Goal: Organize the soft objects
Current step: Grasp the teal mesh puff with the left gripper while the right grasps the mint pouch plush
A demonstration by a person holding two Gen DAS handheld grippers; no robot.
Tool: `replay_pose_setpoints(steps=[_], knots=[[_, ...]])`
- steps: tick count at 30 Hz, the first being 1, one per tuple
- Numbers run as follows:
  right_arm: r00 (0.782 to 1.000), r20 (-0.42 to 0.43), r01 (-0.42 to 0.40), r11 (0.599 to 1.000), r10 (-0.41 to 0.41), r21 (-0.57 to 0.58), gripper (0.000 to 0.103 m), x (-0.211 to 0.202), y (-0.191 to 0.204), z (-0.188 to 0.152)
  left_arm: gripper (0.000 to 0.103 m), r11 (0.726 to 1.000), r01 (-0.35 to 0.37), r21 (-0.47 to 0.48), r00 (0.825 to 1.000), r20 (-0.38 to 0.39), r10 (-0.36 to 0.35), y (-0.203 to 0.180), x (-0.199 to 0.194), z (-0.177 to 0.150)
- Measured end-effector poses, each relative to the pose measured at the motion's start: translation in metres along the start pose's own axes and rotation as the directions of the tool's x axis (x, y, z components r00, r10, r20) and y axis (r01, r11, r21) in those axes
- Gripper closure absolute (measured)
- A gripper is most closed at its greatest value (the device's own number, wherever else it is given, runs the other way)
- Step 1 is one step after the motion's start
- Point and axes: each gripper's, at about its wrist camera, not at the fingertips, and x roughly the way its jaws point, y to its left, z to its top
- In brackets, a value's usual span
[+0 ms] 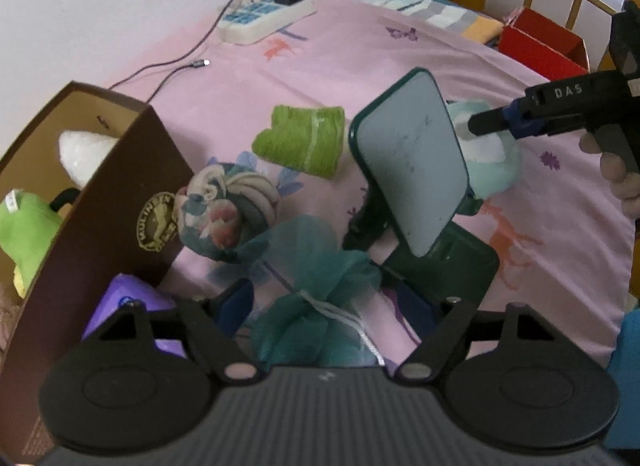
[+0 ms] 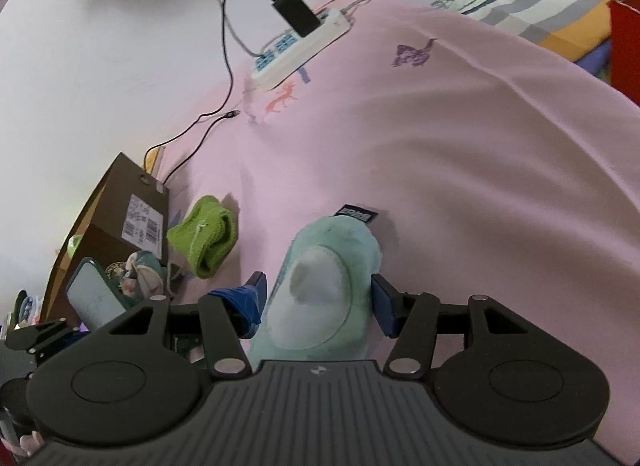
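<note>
Teal mesh pouf between open left gripper, right gripper angled down clasping mint plush

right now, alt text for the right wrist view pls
The right gripper straddles a mint green plush toy lying on a pink bedsheet. To the left lie a green rolled towel and a brown cardboard box; a white power strip sits near the wall.
</note>
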Motion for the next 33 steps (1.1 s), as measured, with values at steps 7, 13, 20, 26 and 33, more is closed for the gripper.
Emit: replay_pose_setpoints(steps=[7, 13, 20, 26, 33], knots=[[0.999, 0.003, -0.054, 0.999, 0.054, -0.005, 0.063, 0.004, 0.001, -0.001, 0.038, 1.000, 0.025, -0.009, 0.997, -0.070, -0.026, 0.005, 0.015, 0.000], [0.997, 0.000, -0.075, 0.997, 0.075, -0.016, 0.063, 0.008, 0.001, 0.000, 0.047, 0.999, 0.011, -0.037, 0.996, -0.092, -0.015, 0.008, 0.023, -0.001], [0.998, 0.001, -0.070, 0.995, 0.070, -0.072, 0.063, 0.009, 0.004, -0.001, 0.066, 0.998, -0.046, -0.048, 0.995, -0.086, 0.041, 0.005, 0.024, -0.004], [0.997, -0.002, -0.075, 0.996, 0.075, -0.038, 0.073, 0.009, -0.001, 0.001, 0.072, 0.995, -0.087, -0.046, 0.995, -0.062, 0.084, -0.002, 0.015, -0.005], [0.998, -0.018, -0.065, 0.997, 0.066, 0.051, 0.103, 0.007, -0.015, 0.004, 0.073, 0.992, -0.094, -0.079, 0.995, -0.020, 0.093, -0.008, -0.003, -0.007]])
